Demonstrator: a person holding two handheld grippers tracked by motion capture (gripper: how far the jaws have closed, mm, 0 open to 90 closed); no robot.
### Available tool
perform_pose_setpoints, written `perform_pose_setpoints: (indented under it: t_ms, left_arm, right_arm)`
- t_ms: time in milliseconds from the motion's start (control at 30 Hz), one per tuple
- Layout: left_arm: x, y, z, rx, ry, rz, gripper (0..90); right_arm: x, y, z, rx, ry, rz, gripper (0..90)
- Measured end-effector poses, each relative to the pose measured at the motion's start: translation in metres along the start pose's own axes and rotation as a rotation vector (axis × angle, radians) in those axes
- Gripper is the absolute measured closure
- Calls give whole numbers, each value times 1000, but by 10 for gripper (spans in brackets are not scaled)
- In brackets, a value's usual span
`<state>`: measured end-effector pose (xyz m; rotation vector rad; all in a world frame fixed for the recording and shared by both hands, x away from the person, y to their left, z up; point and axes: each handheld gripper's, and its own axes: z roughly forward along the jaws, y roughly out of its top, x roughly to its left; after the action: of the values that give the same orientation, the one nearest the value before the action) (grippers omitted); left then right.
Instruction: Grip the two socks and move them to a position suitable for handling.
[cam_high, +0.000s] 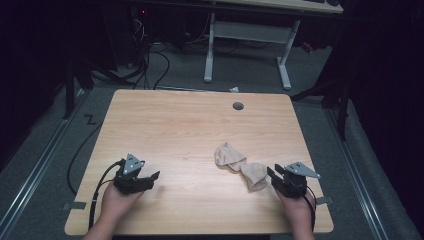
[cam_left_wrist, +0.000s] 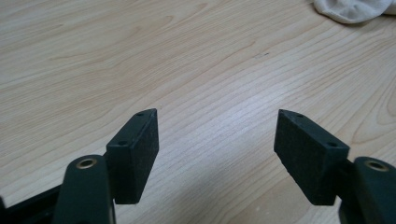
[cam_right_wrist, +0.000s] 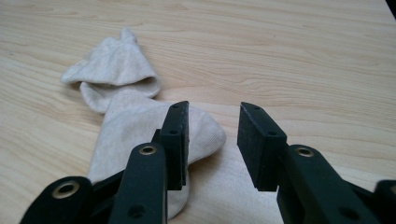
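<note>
My right tool (cam_right_wrist: 212, 133) sits with its jaws apart and nothing between them; the sock (cam_right_wrist: 130, 116) lies crumpled on the bench (cam_high: 190, 130) just ahead of it and to its left, one jaw overlapping the near end in the right gripper view. My left tool (cam_left_wrist: 217, 140) is spread wide over bare wood, with the sock well off ahead and to its right.

I judge the risk to be a shallow pinch: closing from here could catch only one layer of fabric, or miss and shove the sock forward. Coming in too low would scrape the pads on the wood.

I cannot tell whether that jaw touches the fabric or hovers above it. The sock's near end is hidden behind the jaw.
</note>
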<state>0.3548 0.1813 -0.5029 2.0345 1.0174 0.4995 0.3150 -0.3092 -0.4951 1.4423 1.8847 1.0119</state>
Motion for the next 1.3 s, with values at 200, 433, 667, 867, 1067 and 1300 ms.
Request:
perform_pose_setpoints:
  t_ms: [200,433,667,867,1067,1300]
  left_arm:
    - [2,-6,-8,11,15,3,329]
    - [7,-13,-13,22,31,-11,329]
    - [10,-11,-13,14,3,-41,353]
    - [4,-9,-8,19,-17,-10,358]
    - [7,-9,-6,23,-18,-20,361]
    - [7,-9,-10,16,-10,-26,365]
  right_arm:
    - [-4,1,23,68,25,48,578]
    - [0,4,35,89,13,42,565]
    - [0,-3,35,124,30,60,576]
    - [-2,-6,36,142,36,63,599]
    - [0,-10,39,171,28,51,742]
    - [8,-2,27,123,9,-11,850]
